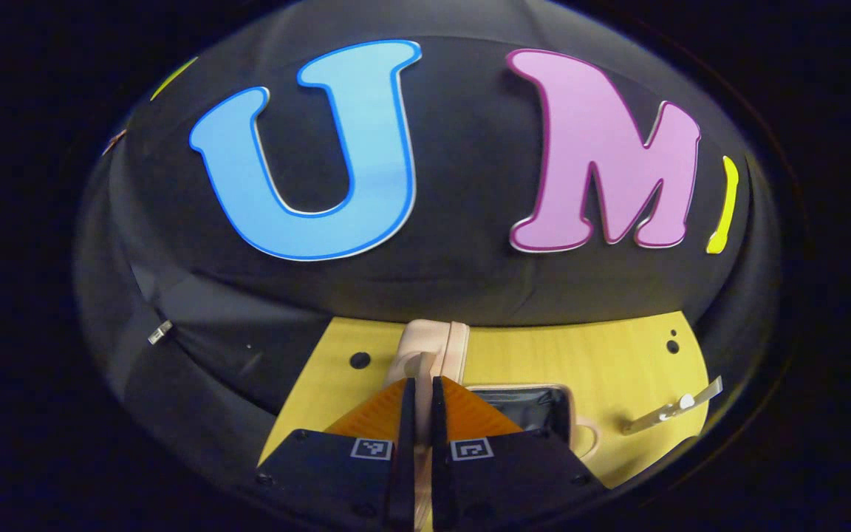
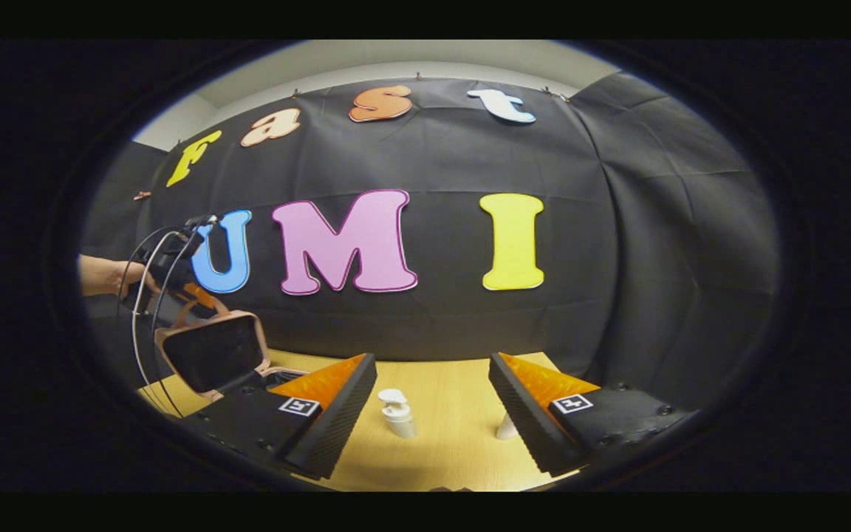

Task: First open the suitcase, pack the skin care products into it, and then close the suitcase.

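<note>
**Lid held up, bottles still waiting**

On the left, our left gripper [image 1: 418, 414] pinches the pink lid [image 1: 431, 346] of the suitcase [image 2: 213, 353] between nearly closed fingers, holding it raised over the dark interior. To the right, our right gripper [image 2: 433, 403] hangs wide and empty above the table [image 2: 455, 384], with a pump bottle [image 2: 397, 414] between its fingers and a second bottle [image 2: 507, 427] beside the right finger. We judge the thin grip may slip, dropping the lid shut before packing.
</note>
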